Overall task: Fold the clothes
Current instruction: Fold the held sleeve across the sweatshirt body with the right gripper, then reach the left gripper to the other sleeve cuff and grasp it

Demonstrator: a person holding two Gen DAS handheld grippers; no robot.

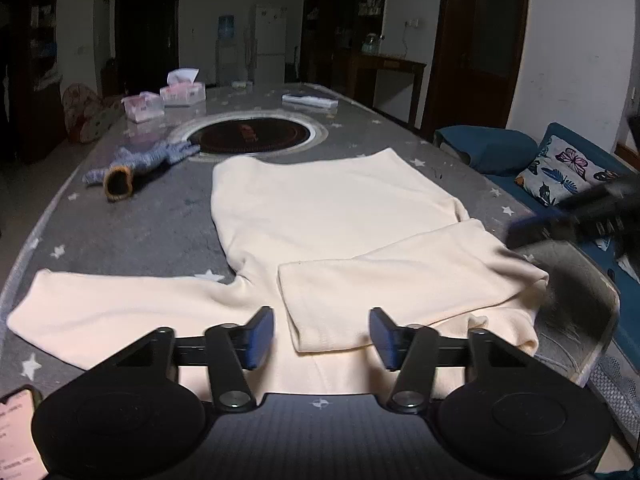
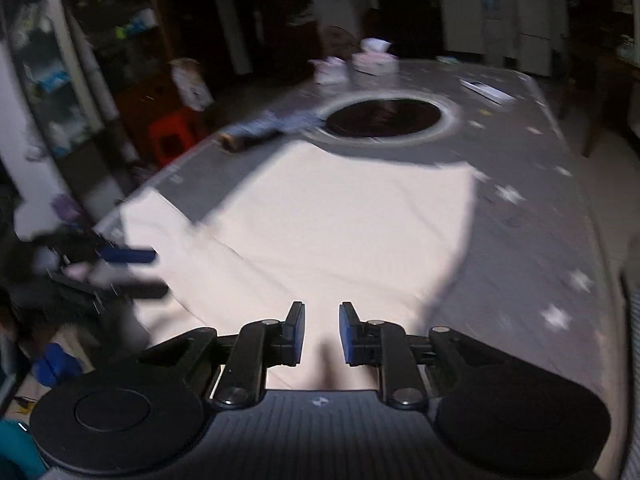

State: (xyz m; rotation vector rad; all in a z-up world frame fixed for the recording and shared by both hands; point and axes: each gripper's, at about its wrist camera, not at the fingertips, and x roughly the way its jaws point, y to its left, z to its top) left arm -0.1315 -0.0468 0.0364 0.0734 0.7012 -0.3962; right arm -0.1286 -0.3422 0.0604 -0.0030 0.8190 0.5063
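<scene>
your left gripper is hovering with its fingers wide apart, gripping nothing; the cream garment is lying flat on the grey star-patterned table, its folded-over sleeve sitting just ahead of and between the blue pads. your right gripper is holding its fingers apart too, narrower, empty, over the garment's near edge, fabric spreading ahead. a knitted sock is lying near the round cooktop.
</scene>
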